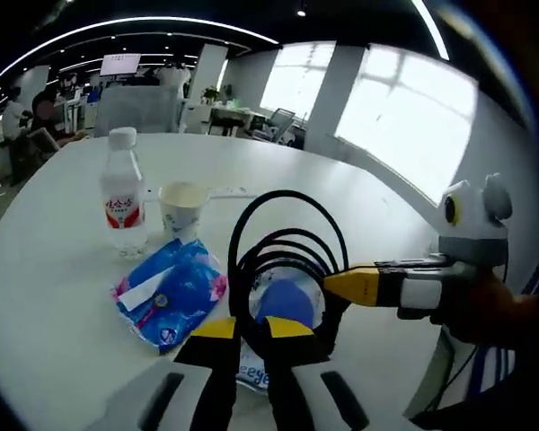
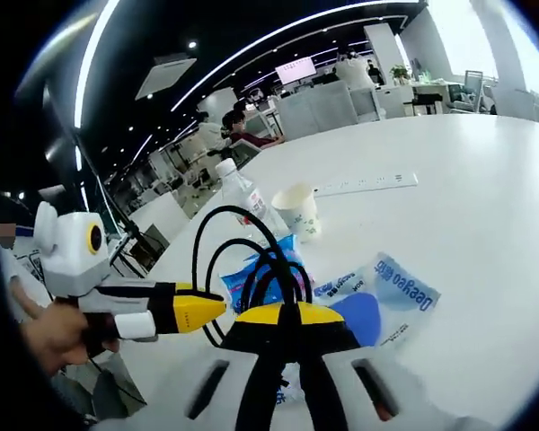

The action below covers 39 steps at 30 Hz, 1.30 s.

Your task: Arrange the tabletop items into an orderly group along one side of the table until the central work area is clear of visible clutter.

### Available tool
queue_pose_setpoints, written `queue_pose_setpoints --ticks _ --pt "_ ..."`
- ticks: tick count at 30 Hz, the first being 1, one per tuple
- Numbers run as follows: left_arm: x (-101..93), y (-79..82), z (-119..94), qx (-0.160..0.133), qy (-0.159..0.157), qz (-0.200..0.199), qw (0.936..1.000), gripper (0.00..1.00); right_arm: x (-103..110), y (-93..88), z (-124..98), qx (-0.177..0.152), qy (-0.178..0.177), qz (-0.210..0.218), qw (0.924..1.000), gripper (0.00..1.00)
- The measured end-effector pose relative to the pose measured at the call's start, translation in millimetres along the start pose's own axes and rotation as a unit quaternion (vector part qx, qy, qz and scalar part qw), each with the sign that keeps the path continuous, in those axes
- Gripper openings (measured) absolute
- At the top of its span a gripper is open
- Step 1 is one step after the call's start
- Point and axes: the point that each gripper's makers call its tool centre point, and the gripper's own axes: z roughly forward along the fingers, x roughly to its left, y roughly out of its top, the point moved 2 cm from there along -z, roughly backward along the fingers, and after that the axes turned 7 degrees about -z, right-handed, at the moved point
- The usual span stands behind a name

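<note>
Between the yellow-tipped jaws of the left gripper point(image 1: 252, 329) a coiled black cable point(image 1: 287, 256) is pinched; the jaws stand closed together on a strand near the bottom of the coil, and the loops rise above them. Right gripper point(image 2: 286, 314) likewise has its jaws clenched on the same cable point(image 2: 247, 260), so both tools grip one coil from opposite sides; in the left gripper view the right one enters from the right with a hand behind it. Under and just beyond the coil lies a clear packet with a blue disc and "Deegeo" lettering point(image 2: 382, 301), flat on the white table point(image 1: 63, 296). Touching or just beside it on the far side is a blue wet-wipe pack point(image 1: 171, 292), then a paper cup point(image 1: 182, 208) standing upright, and just beside that a water bottle point(image 1: 124, 193) with a red label, cap on, upright. Farther back a white power strip point(image 2: 364, 184) lies alone, well apart from the cup. Judgement on progress: early to middle. Cup, bottle and wipes already sit as a loose cluster, but the cable is in hand and not yet placed, and the packet and power strip are not lined up. Room: the table edge runs close below the grippers, nearest the person; wide bare tabletop spreads to the far side and toward the windows, so setting the coil down beside the cluster looks unobstructed. Risk, as a guess: dragging loops could snag the packet or tip the cup.
</note>
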Motion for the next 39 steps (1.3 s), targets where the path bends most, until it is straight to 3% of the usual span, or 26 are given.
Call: queue_pose_setpoints --ticks 19,32,39 --pt "-79.4 7.4 52.7 0.029 -0.075 0.037 0.9961 0.07 -82.9 -3.0 -50.6 -0.019 -0.078 0.017 0.9967 0.0" --pt "-132.2 -4.4 84.3 0.058 -0.105 0.068 0.9905 0.08 -137.5 -11.1 -76.8 0.002 -0.111 -0.003 0.9939 0.0" --pt "-152.4 -13.2 100.7 0.078 -0.111 0.074 0.988 0.08 -159.6 -26.4 -86.8 0.015 -0.128 0.011 0.9915 0.0"
